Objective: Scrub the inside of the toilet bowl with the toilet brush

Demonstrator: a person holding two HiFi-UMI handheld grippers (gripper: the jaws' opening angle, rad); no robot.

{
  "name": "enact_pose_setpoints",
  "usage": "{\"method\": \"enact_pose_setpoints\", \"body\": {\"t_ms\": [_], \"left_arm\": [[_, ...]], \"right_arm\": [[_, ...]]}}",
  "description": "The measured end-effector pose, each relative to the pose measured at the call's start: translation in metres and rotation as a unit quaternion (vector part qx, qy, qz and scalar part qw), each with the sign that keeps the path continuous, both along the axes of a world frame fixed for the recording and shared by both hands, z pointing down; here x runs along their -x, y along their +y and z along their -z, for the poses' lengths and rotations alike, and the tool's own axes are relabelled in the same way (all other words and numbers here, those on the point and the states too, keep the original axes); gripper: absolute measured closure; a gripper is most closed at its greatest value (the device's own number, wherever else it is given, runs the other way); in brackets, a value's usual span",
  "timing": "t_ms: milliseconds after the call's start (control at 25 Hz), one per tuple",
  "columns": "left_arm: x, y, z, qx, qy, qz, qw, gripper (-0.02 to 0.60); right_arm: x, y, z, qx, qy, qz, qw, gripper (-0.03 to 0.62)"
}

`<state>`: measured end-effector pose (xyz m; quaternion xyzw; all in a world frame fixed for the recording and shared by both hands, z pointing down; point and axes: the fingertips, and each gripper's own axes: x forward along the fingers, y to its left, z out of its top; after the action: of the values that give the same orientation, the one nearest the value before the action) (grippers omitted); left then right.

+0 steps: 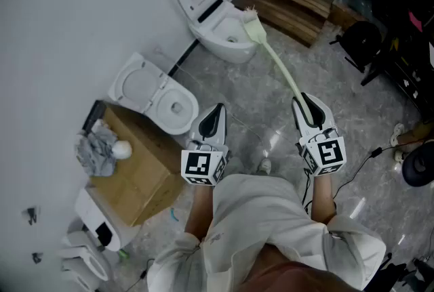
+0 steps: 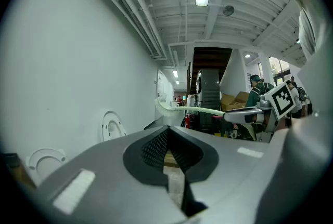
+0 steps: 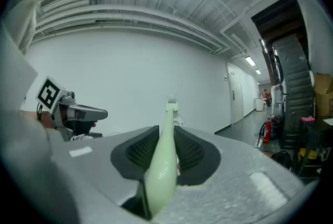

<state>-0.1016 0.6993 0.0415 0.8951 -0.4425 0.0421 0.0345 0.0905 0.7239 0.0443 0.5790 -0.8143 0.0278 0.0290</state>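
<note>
A white toilet (image 1: 218, 25) with its lid raised stands against the wall at the top of the head view. A pale green toilet brush (image 1: 278, 67) runs from my right gripper (image 1: 306, 110) up to its bristle head (image 1: 249, 15), which hangs over the bowl's right rim. In the right gripper view the handle (image 3: 162, 166) lies clamped between the jaws of the right gripper (image 3: 165, 137), which is shut on it. My left gripper (image 1: 214, 116) is shut and holds nothing; in its own view the left gripper (image 2: 167, 137) points past the brush handle (image 2: 204, 110).
A second white toilet (image 1: 163, 99) stands to the left, right in front of my left gripper. A cardboard box (image 1: 139, 179) carries a grey rag (image 1: 93, 152). Wooden steps (image 1: 291, 3) lie behind the far toilet. Black equipment (image 1: 369, 43) and cables crowd the right side.
</note>
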Motion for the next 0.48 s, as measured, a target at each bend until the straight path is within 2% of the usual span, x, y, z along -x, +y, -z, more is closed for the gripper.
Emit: {"method": "enact_pose_setpoints", "body": {"t_ms": [480], "left_arm": [[-0.019,-0.024,-0.012,0.009,-0.002,0.024,0.9997,0.565]], "right_arm": [[-0.018,-0.033,-0.007,0.003,-0.007,0.016,1.0,0.503]]}}
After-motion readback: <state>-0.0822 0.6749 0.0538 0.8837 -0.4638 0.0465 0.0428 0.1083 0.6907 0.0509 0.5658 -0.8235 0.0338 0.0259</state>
